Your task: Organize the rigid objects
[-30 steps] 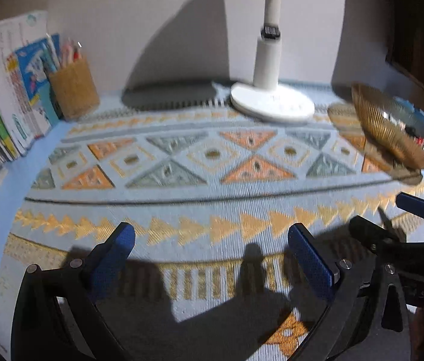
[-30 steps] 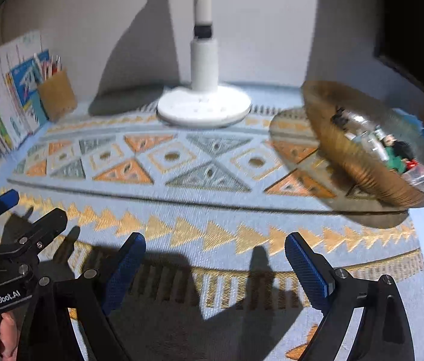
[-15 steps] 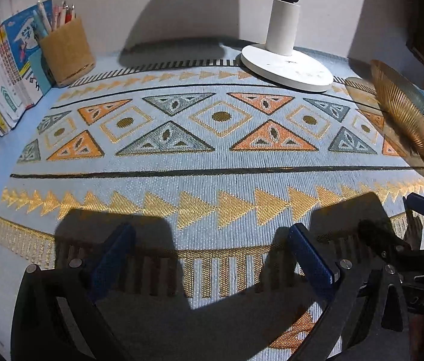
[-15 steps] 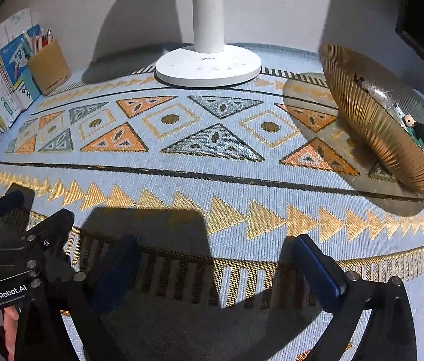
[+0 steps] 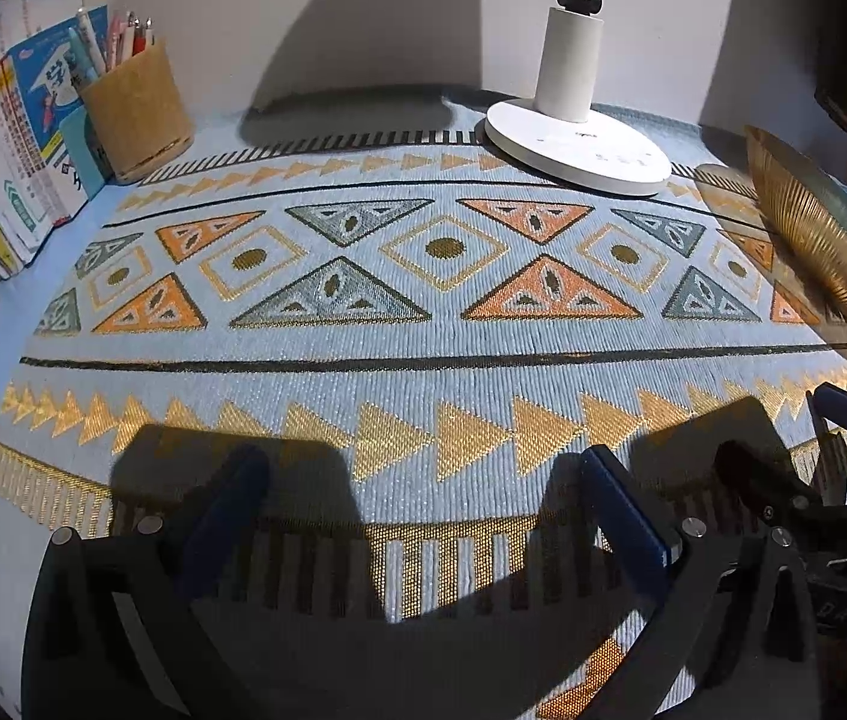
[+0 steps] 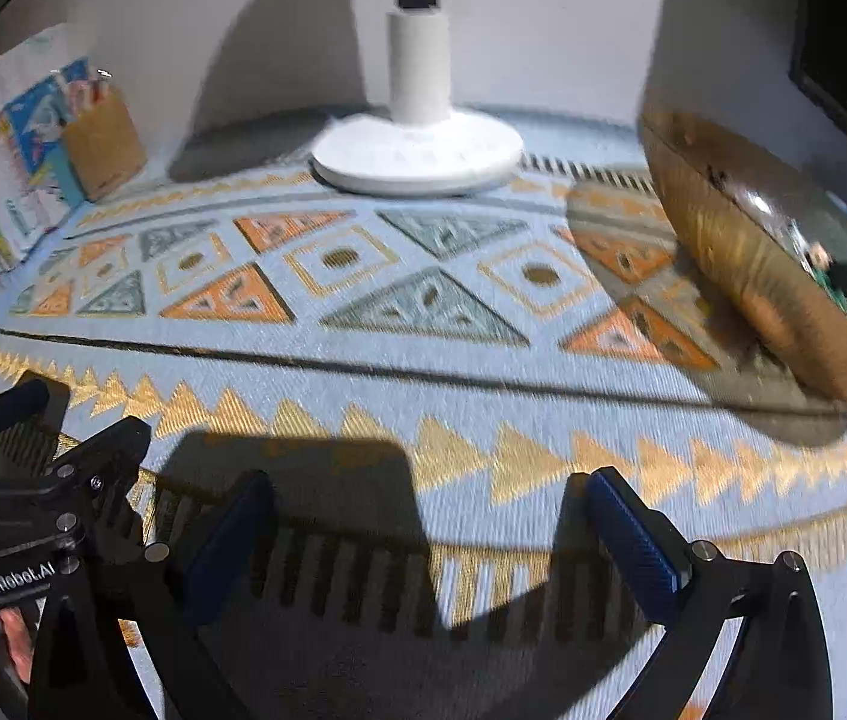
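Hovering over patterned mat (image 5: pixel 423 360), left gripper (image 5: pixel 423 510) spread and empty, right gripper (image 6: pixel 429 528) jaws just opened wide, nothing between, small toys (image 6: pixel 843 288) in gold bowl (image 6: pixel 741 264) at right, white lamp base (image 6: pixel 417 150) behind

- Bowl (image 6: pixel 741 276): gold, ribbed outer wall, wide and shallow; stands at the right end of the patterned cloth, near the lamp base.
- Small toys (image 6: pixel 843 294): dark, green and red pieces; lie inside the bowl, blurred.
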The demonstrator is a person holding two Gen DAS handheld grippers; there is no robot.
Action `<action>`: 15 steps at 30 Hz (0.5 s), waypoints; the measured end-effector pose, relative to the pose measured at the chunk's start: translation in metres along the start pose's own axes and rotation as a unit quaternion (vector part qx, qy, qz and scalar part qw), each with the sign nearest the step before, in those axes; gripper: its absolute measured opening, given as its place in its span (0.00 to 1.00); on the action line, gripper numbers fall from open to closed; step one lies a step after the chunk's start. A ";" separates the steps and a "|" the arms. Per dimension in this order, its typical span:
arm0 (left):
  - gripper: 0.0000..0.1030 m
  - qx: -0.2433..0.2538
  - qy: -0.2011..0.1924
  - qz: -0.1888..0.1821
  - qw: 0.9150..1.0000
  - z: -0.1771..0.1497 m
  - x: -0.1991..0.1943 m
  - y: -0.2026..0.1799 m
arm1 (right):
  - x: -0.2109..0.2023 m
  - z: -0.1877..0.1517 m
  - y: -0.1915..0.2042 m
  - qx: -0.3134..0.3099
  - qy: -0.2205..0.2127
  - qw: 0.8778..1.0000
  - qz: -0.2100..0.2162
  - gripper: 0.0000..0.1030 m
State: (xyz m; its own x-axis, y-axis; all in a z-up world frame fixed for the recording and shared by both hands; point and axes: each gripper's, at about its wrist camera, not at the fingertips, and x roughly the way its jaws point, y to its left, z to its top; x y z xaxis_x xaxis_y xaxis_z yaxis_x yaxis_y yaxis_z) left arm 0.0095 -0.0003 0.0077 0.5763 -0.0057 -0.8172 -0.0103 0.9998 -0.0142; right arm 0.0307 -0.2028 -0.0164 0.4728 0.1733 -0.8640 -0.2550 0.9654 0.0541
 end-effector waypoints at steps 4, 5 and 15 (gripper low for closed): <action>1.00 0.000 0.000 -0.001 1.000 -0.001 0.000 0.000 | 0.000 0.001 0.001 -0.002 0.000 1.000 -0.001 1.00; 1.00 -0.001 0.000 -0.001 1.000 -0.001 0.000 0.000 | 0.001 0.001 0.002 -0.002 0.000 1.000 -0.001 1.00; 1.00 -0.001 0.000 -0.002 1.000 0.000 0.001 0.001 | 0.000 0.001 0.002 -0.002 0.000 1.000 -0.001 1.00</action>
